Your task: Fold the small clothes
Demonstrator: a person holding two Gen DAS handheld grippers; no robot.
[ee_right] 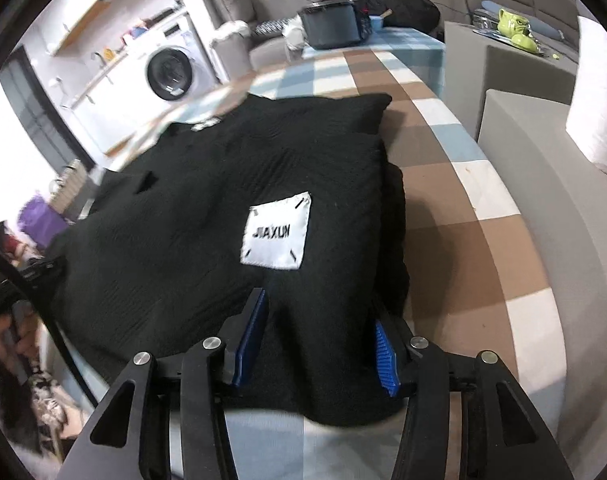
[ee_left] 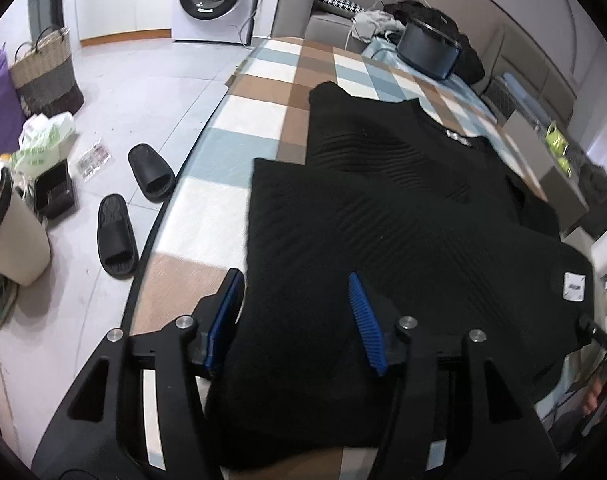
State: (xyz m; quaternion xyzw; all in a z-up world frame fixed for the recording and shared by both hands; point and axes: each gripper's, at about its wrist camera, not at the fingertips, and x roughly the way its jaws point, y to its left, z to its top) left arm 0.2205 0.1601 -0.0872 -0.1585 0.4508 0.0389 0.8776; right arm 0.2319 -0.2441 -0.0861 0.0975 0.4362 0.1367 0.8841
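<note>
Working on a black sweater (ee_left: 383, 220), laid out on the checked tabletop (ee_left: 231, 152) and running lengthwise straight away from both tools: collar at the far end, hem at the near edge, right under the cameras. Holding the left tool (ee_left: 295, 320) spread over the hem's left part, with knit between the blue pads but no visible pinch. Holding the right tool (ee_right: 317, 340) about as wide over the hem's right part, just short of the white label (ee_right: 277, 236); cloth fills that gap, so cannot tell whether the pads bite or merely straddle. Judging by this layout, probably next a fold of hem toward collar, along the long axis and away from the person. Neither hand nearer than the other: each placed at its own side of the same near edge, so needing an even, matched carry to keep the fold square.
</note>
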